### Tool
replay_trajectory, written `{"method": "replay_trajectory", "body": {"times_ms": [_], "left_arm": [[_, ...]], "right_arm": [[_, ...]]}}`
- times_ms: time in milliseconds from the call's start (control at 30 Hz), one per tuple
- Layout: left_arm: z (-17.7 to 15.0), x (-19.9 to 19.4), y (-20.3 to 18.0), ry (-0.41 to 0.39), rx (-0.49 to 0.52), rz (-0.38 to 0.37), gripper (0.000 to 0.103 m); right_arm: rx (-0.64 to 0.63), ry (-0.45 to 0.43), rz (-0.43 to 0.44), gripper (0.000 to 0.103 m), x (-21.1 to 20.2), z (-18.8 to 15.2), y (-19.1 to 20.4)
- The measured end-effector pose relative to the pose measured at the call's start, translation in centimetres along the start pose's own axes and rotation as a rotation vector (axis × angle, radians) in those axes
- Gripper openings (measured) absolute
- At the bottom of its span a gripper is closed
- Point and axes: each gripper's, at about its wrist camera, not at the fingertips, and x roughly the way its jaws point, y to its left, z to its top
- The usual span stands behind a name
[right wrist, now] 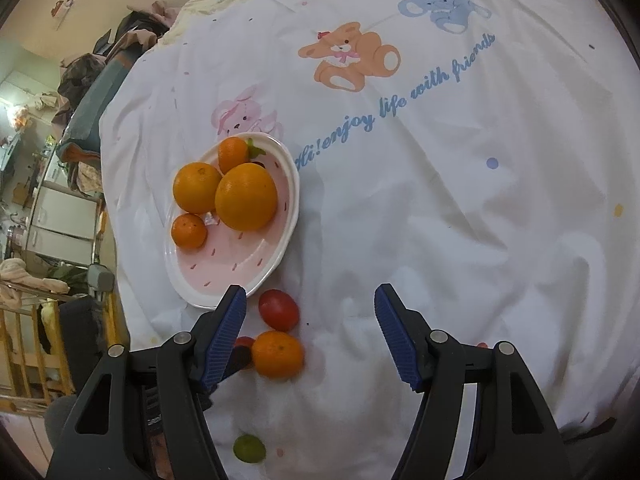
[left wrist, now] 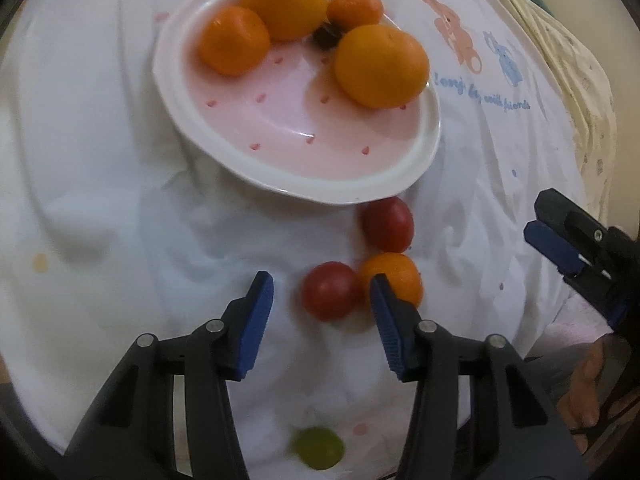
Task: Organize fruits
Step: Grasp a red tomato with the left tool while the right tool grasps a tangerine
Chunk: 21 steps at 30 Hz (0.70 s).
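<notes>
Your plate (left wrist: pixel 420 160) looks glossy and glazed; the sheet (right wrist: pixel 440 220) is matt, wrinkled cloth; your fingers (left wrist: pixel 260 320) carry ribbed blue pads on matt black plastic.

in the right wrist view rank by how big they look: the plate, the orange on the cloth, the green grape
1. plate
2. orange on the cloth
3. green grape

Grape and orange sit nearer the camera than the plate, yet the gaps look clear.
</notes>
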Motion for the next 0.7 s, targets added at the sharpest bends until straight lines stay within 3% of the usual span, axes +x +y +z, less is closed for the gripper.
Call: {"method": "replay_trajectory", "body": {"times_ms": [133, 233, 333, 500, 700], "left_arm": [[0.5, 0.9, 1.0, 0.056, -0.095, -0.116, 0.046], [0.5, 0.9, 1.2, 0.059, -0.113, -0.132, 0.033], [0.2, 0.7, 1.4, 0.047, -0.107, -0.104, 0.025], [0.2, 0.2, 1.2, 0.036, -0.055, -0.057, 0.024], [0.2, -2.5, 1.8, -0.061, -0.035, 0.027, 0.024]], "right_arm": [[-0.001, 0.005, 0.000, 0.069, 0.2, 0.1, 0.0], [-0.005, 0.008, -0.003, 0.069, 0.4, 0.2, 0.2], [-0.008, 0.007, -0.005, 0.069, 0.4, 0.2, 0.4], [-0.018, 0.010, -0.021, 0.069, 0.7, 0.1, 0.6], [-0.016, 0.007, -0.033, 0.069, 0.7, 0.2, 0.6]]}}
